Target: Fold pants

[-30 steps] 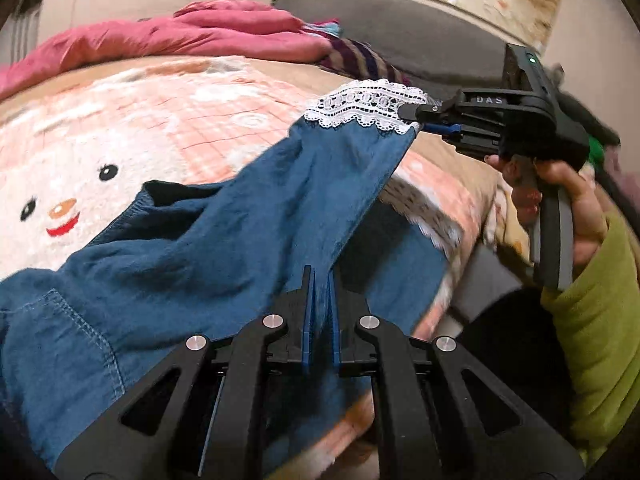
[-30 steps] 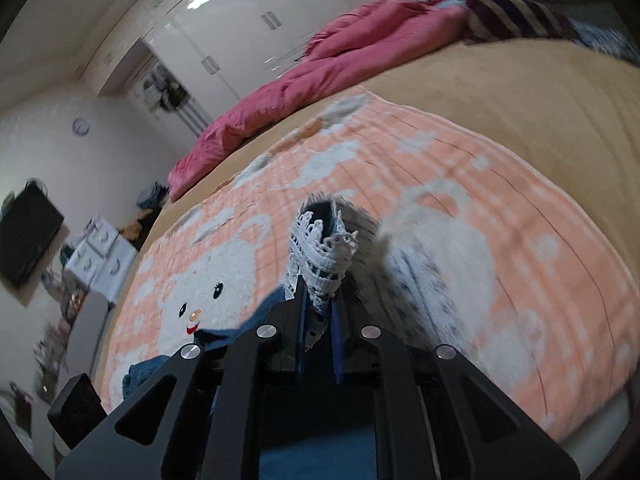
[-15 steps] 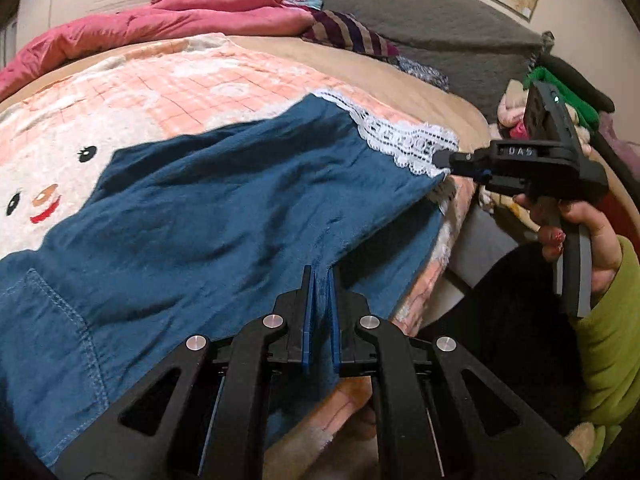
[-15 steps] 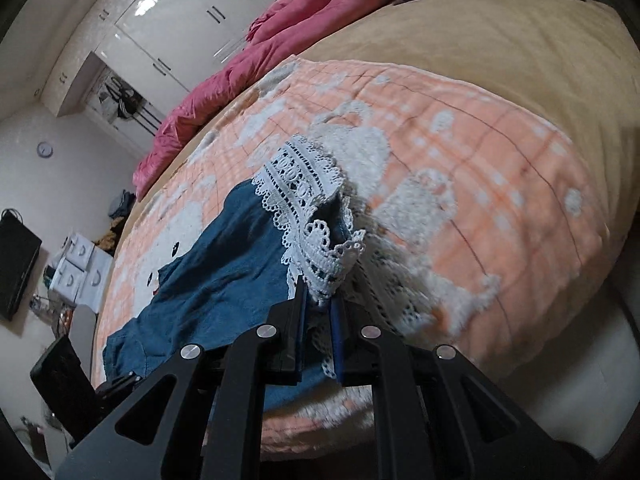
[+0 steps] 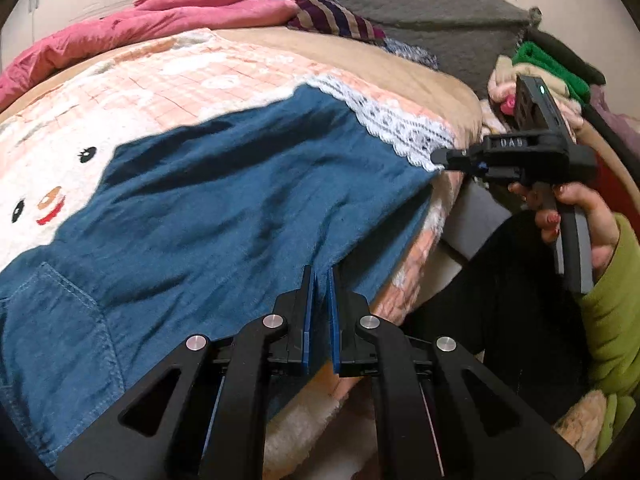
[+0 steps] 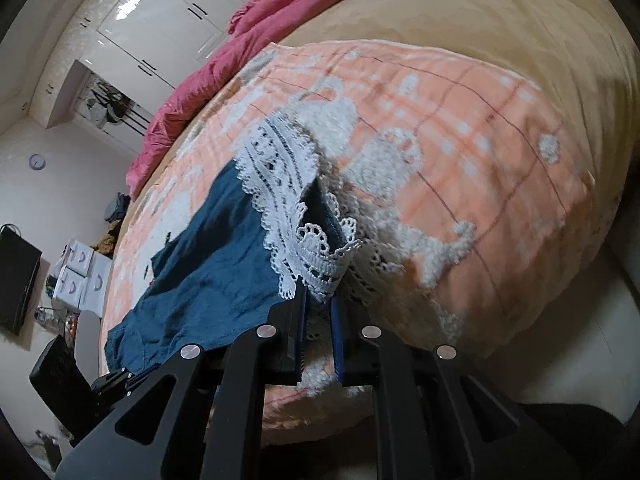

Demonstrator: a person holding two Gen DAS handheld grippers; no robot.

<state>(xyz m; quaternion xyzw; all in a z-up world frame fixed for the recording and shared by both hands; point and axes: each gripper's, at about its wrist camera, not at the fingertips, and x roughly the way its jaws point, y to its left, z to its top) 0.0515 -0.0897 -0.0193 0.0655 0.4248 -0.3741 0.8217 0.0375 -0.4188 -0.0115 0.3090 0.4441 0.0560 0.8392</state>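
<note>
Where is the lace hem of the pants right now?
In the right wrist view the lace hem sits center, pinched in the right tongs, over the peach blanket near the bed's edge.

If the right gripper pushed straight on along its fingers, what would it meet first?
The right gripper is already shut on the lace hem of the pants. Beyond that it would probably press into the blanket on the bed, though depth is unclear.

A home bedroom: a bed (image 6: 520,32) with a cartoon blanket (image 5: 200,76), pink duvet (image 5: 168,20) and white wardrobes (image 6: 160,20).
</note>
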